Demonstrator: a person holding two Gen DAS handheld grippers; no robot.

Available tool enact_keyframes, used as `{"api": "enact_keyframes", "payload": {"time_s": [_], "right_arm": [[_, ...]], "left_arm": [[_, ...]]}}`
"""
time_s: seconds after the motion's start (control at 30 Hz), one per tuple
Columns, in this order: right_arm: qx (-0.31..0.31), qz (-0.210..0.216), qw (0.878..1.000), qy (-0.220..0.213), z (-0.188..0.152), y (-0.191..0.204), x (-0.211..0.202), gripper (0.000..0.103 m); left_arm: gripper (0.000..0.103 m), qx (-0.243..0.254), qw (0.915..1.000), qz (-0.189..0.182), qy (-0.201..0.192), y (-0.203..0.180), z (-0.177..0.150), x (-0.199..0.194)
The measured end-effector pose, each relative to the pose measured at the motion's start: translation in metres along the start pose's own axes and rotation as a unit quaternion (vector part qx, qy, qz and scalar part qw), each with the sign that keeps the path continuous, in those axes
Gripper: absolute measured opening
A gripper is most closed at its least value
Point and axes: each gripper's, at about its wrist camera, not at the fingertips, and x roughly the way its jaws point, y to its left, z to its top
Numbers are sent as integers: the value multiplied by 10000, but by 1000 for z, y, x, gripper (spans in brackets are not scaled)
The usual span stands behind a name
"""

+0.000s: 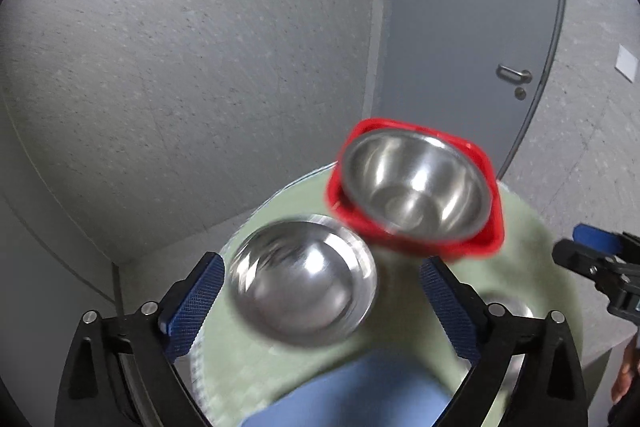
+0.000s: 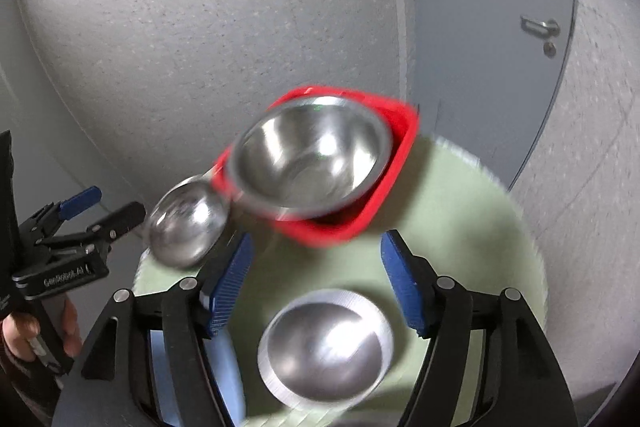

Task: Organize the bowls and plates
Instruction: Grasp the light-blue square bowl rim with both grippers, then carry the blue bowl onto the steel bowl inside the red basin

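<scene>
Stainless steel bowl (image 1: 304, 283) lies between the spread pads of the left tool (image 1: 320, 303), untouched, near the round desk's (image 1: 532, 227) left edge; a careless sweep could tip it off. Ahead, a larger bowl (image 1: 416, 187) sits tilted in a red dish (image 1: 494, 227).

Right wrist view: right tool (image 2: 316, 287) spread, empty, a third steel bowl (image 2: 324, 347) below it. Bare desk to its right.

The steel bowls (image 1: 416, 183) (image 1: 304, 283) (image 2: 326, 345) shine glossy and mirror-smooth. The red plastic dish (image 1: 494, 227) looks smooth. The pale green worktop (image 2: 460, 195) is matt. Claw pads (image 1: 198, 301) are ribbed blue.
</scene>
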Motion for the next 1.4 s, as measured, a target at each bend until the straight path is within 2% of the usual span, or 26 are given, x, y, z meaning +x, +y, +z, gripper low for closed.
{"api": "enact_keyframes", "payload": {"time_s": [0.1, 0.23, 0.4, 0.43, 0.57, 0.6, 0.7, 0.77, 0.8, 0.97, 1.03, 1.17, 1.4], "right_arm": [[127, 91, 9998, 148, -42, 27, -7, 71], [287, 126, 9987, 410, -88, 44, -3, 71], [323, -197, 9967, 714, -130, 69, 14, 71], [353, -282, 9962, 748, -137, 73, 18, 71], [475, -391, 9937, 935, -153, 75, 30, 71], [547, -377, 9930, 972, -156, 74, 33, 71], [647, -374, 9923, 991, -162, 72, 38, 60], [734, -243, 9919, 1003, -164, 71, 39, 45], [738, -245, 9917, 1026, -164, 71, 39, 39], [542, -363, 9931, 974, -159, 82, 38, 38], [489, -335, 9940, 914, -157, 84, 32, 35], [275, -317, 9966, 710, -146, 93, 14, 35], [96, -183, 9995, 221, -104, 92, -26, 35]], "left_arm": [[98, 66, 9999, 33, 77, 15, -36, -18], [98, 44, 9993, -51, 367, 36, -88, -30], [97, -115, 9971, -255, 703, 55, -134, -27], [95, -111, 9962, -304, 803, 56, -143, -24], [72, -7, 9914, -555, 1185, 56, -166, -14], [70, 26, 9907, -590, 1228, 55, -171, -13], [58, 159, 9896, -713, 1242, 47, -172, -14], [39, 243, 9885, -824, 1247, 47, -167, -8], [37, 300, 9879, -843, 1264, 46, -169, -8], [22, 317, 9893, -800, 1179, 44, -161, -2], [21, 306, 9903, -784, 1106, 47, -159, -9], [21, 368, 9925, -754, 884, 48, -152, -27], [21, 271, 9944, -937, 395, 46, -110, -67]]}}
